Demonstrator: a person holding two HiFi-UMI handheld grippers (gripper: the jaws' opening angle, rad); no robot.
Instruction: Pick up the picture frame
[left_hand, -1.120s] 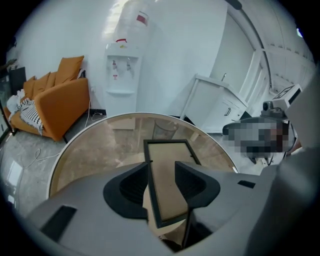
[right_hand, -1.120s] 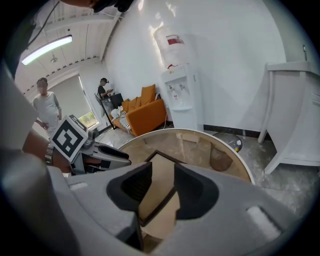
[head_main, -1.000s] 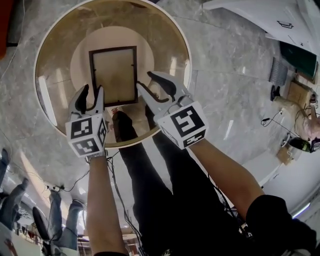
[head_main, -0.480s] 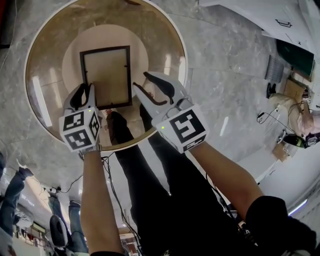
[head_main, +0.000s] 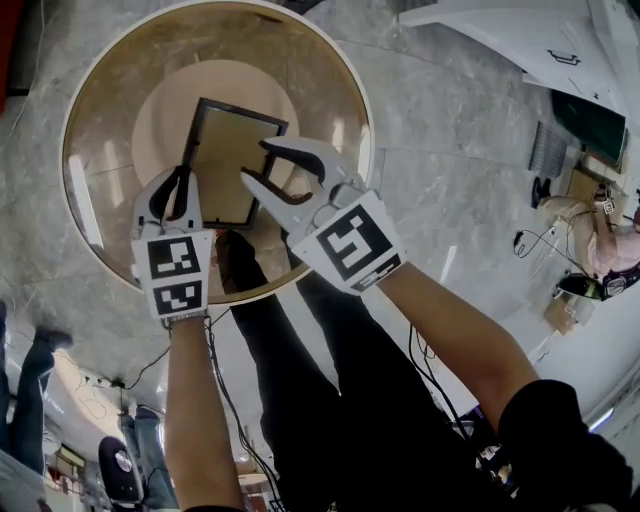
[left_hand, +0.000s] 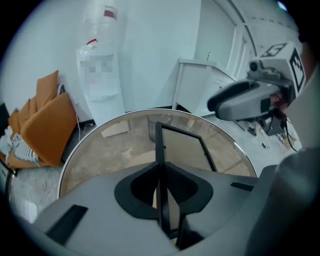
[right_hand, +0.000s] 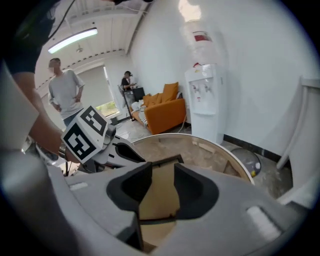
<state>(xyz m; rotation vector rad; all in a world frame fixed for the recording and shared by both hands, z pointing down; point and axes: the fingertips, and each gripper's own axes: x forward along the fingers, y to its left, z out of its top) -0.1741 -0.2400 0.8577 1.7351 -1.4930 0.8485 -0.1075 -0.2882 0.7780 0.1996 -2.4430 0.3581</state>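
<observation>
**Currently held: one picture frame, pinched by its left edge**

Item 1, my left claw (left_hand: 161, 172): its jaws have just been closing. They are now clenched on the thin black left edge of the picture frame (left_hand: 182, 145), which stands on edge between the pads.

Item 2, my right claw (head_main: 255, 160): released, jaws apart. The frame's right side lies in the gap, and neither pad presses on it.

Item 3, picture frame (head_main: 232, 160): black border, tan panel. It sits skewed over the middle of the round glass table (head_main: 105, 110), well in from the rim. Its left edge is raised in my grip. I cannot tell whether its far side rests on the glass.

Hazards, as I judge them:
- One narrow pinch carries the whole frame, so it could swing or slide out and drop onto the glass top.
- If my right claw shuts off-line, it could push the frame out of my left claw's hold instead of steadying it.
- Lifting while that far side drags could twist the frame in the pads.

Count: one frame, one table, two claws. Beyond the table are one water dispenser (right_hand: 205, 95), one orange sofa (right_hand: 162, 107) and two people standing.
</observation>
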